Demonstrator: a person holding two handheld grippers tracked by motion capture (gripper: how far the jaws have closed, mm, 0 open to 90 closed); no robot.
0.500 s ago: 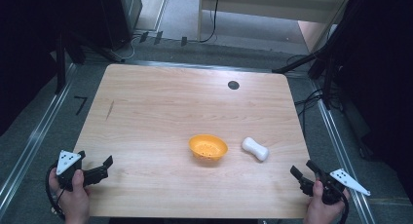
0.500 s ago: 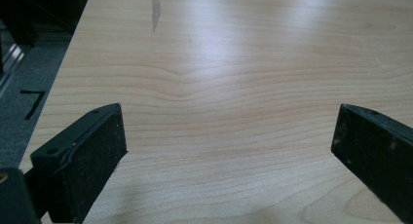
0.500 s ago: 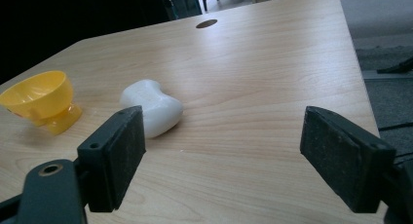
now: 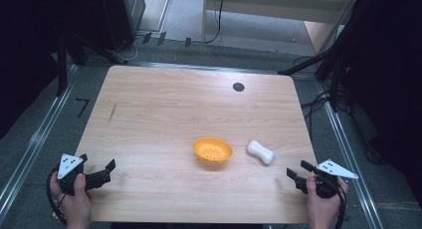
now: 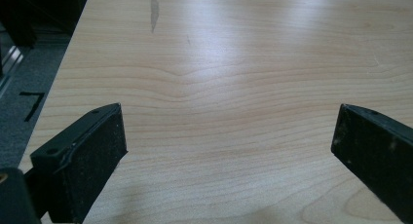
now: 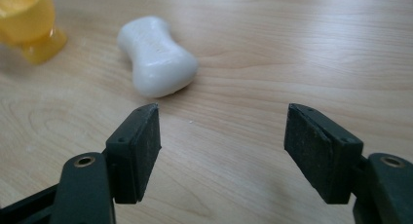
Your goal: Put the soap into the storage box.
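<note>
Nothing is picked up yet: the white bar of soap point(image 4: 261, 152) lies bare on the wooden table point(image 4: 164, 104), right of centre in the high view, just beside the orange bowl point(image 4: 212, 150) but apart from it. The right gripper point(image 4: 297, 171) sits at the lower right of that frame, jaws spread wide and empty, with the soap up and to its left, near but untouched. The left gripper point(image 4: 105, 170) waits at the lower left, jaws also wide apart over bare wood. By the look of it, the reach, the grasp and any placing are all left to do. The soap's long axis runs from upper left to lower right, one rounded end facing the right gripper.
</note>
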